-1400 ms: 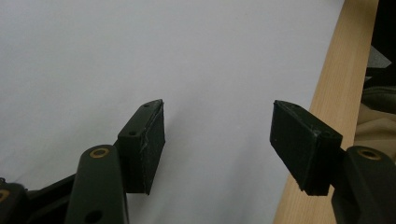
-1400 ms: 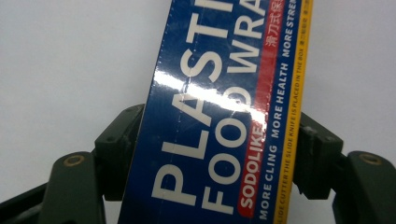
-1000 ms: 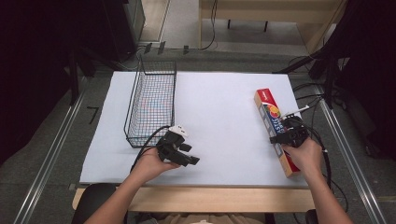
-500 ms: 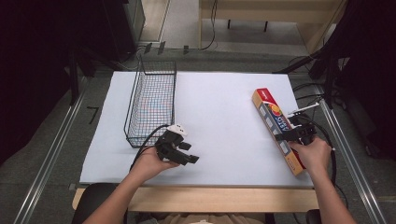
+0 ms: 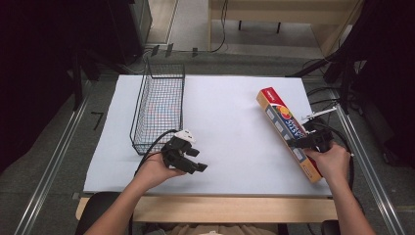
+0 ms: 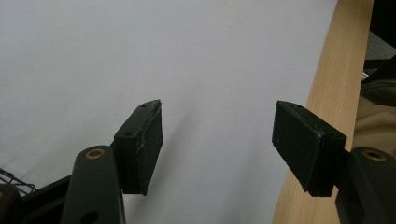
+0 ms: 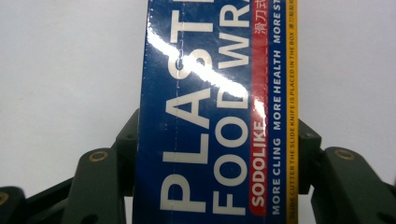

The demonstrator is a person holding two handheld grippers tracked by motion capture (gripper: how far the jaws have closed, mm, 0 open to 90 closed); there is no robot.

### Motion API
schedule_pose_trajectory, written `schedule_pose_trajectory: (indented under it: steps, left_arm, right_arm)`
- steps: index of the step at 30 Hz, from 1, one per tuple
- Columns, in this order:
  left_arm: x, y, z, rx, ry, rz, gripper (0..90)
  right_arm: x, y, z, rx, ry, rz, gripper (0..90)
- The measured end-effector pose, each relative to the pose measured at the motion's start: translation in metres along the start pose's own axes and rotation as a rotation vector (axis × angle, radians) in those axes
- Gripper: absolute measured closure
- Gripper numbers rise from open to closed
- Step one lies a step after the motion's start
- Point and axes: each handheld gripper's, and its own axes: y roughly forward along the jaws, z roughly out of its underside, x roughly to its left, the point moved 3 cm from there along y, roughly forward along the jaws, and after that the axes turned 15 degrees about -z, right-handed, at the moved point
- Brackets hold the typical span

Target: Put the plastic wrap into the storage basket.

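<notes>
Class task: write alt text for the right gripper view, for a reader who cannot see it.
A blue plastic food wrap box with white lettering and a yellow edge stands clamped between the right gripper's two black jaws, one pressing each long side. Behind it lies the plain white table cover.

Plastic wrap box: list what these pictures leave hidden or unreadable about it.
- High view: the print on the box is too small to read; the right claw and hand cover part of its near half.
- Right gripper view: both ends of the box are cut off by the top and bottom edges; glare washes out some letters.
- Underside: hidden, so whether it is off the white table cannot be told.
</notes>
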Motion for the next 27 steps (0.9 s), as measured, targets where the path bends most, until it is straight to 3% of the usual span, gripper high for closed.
schedule_pose_trajectory:
  steps: [6, 10, 16, 20, 24, 27]
  left_arm:
    - [0.003, -0.006, 0.000, 0.003, 0.022, 0.008, 31.0]
    - [0.003, -0.010, -0.001, -0.012, 0.014, 0.016, 28.1]
    - [0.007, -0.011, 0.000, 0.004, 0.008, 0.011, 26.7]
    - [0.008, -0.015, -0.004, -0.014, 0.010, 0.016, 25.6]
    - [0.008, -0.017, -0.006, -0.014, 0.028, 0.020, 24.6]
    - [0.007, -0.019, -0.007, -0.018, 0.037, 0.020, 23.7]
  right_arm:
    - [0.018, 0.006, -0.002, 0.023, -0.084, -0.052, 41.6]
    - [0.028, 0.010, -0.002, 0.038, -0.120, -0.101, 41.7]
    - [0.039, 0.015, -0.001, 0.074, -0.189, -0.124, 41.7]
    - [0.050, 0.018, -0.001, 0.094, -0.248, -0.144, 41.7]
    - [0.056, 0.020, 0.000, 0.110, -0.269, -0.170, 41.6]
    - [0.064, 0.023, 0.003, 0.144, -0.313, -0.191, 41.6]
